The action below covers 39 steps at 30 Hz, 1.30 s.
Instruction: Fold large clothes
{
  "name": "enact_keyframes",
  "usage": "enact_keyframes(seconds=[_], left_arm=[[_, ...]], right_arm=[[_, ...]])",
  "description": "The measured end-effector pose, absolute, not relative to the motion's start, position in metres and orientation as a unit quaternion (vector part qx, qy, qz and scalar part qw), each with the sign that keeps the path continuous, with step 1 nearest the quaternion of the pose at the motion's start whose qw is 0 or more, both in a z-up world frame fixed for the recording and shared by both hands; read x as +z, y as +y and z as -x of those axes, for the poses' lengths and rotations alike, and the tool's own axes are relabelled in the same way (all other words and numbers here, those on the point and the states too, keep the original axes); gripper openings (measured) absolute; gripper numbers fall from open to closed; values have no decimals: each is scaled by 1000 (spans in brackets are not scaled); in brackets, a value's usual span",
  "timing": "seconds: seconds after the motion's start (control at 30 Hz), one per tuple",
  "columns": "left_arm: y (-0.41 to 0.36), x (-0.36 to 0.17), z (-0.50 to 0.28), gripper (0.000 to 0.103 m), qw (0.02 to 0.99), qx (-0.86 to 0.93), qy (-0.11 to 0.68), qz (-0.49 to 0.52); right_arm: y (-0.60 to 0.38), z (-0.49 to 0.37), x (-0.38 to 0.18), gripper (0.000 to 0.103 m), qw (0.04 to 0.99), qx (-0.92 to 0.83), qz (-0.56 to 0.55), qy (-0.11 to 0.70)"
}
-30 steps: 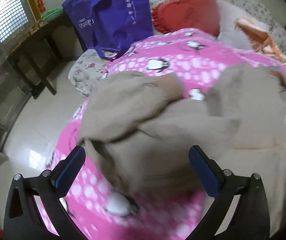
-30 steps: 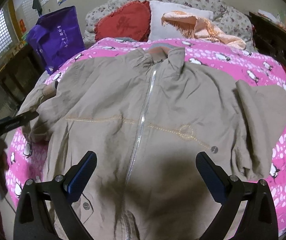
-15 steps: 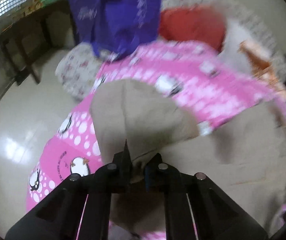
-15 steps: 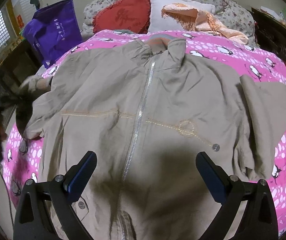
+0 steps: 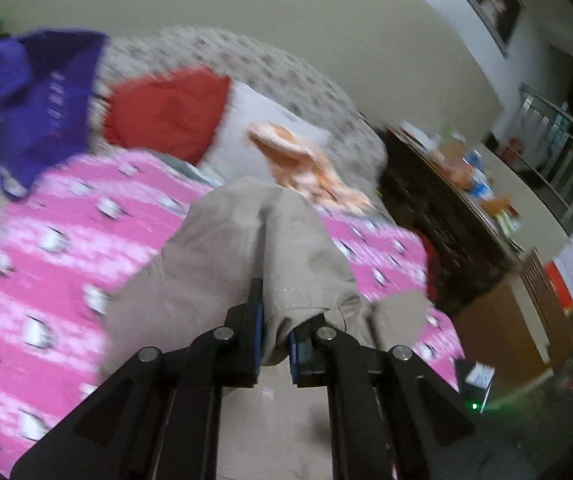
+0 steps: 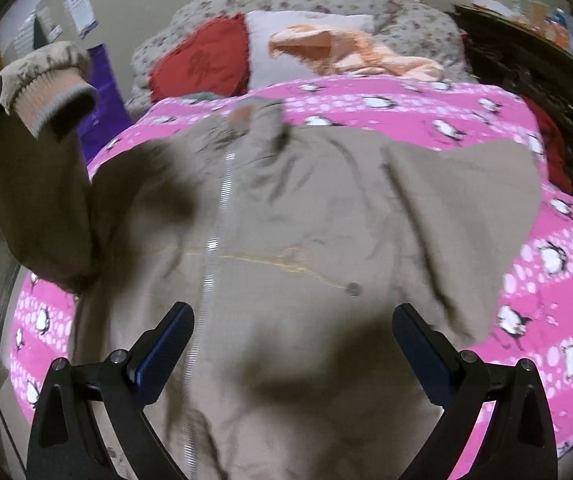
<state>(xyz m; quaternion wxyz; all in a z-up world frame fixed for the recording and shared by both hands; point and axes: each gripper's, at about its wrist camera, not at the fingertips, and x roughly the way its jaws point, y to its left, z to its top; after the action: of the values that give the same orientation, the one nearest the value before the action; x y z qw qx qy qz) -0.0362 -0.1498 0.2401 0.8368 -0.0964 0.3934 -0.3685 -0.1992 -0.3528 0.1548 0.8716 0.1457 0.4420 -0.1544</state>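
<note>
A large beige zip-up jacket lies front up on a pink penguin-print bedspread. My left gripper is shut on the jacket's left sleeve and holds it lifted above the bed. In the right wrist view that sleeve hangs raised at the left, its ribbed cuff uppermost. My right gripper is open and empty, hovering over the jacket's lower front, near the zipper. The jacket's right sleeve lies folded on the bed.
At the head of the bed are a red cushion, a white pillow and an orange cloth. A purple bag stands at the bed's left. A dark cluttered cabinet stands right of the bed.
My left gripper closed on the left sleeve and has lifted it up off the bed, swinging toward the jacket. My right gripper stayed open over the jacket's lower front.
</note>
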Motion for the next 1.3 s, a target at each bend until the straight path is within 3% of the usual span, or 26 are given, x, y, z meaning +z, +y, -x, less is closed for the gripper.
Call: enact_keyframes(seconds=[0.03,0.1,0.17,0.33,0.47,0.67,0.83,0.93,0.97,1.03,1.17,1.3], left_arm=[[-162,229,42,10,829,-378,403,92],[-188,199,54,23,810,-399,423,79],[-213,165,70,50,793,-411,447,53],[-212,119,94,52,749,-415,516,24],[-148,137,96,70,788,-372,490,8],[-74,108,79,71,840,-203,498,-76],[-43,84,65,71,830,-175,530,-11],[-55,70,66,71,832,-156,531,-36],[-56,66,64,71,833,-148,531,-44],[-55,59,59,71,833,-133,535,-41],[-46,57,54,71,833,-123,540,-4],[-39,57,53,71,833,-116,541,3]], right_arm=[[-359,203,155,100,870,-161,-151,440],[-377,214,154,100,865,-181,-169,437],[-392,222,152,100,857,-196,-186,439],[-405,230,151,100,855,-202,-187,440],[-397,216,149,100,863,-173,-158,447],[-382,180,134,100,869,-119,-157,455],[-347,167,126,100,873,-62,-98,474],[-332,162,115,99,877,-71,-45,472],[-328,156,106,95,872,-88,-11,481],[-324,146,92,18,867,-100,35,486],[-348,163,133,15,896,-116,-22,428],[-370,186,153,17,890,-196,29,411]])
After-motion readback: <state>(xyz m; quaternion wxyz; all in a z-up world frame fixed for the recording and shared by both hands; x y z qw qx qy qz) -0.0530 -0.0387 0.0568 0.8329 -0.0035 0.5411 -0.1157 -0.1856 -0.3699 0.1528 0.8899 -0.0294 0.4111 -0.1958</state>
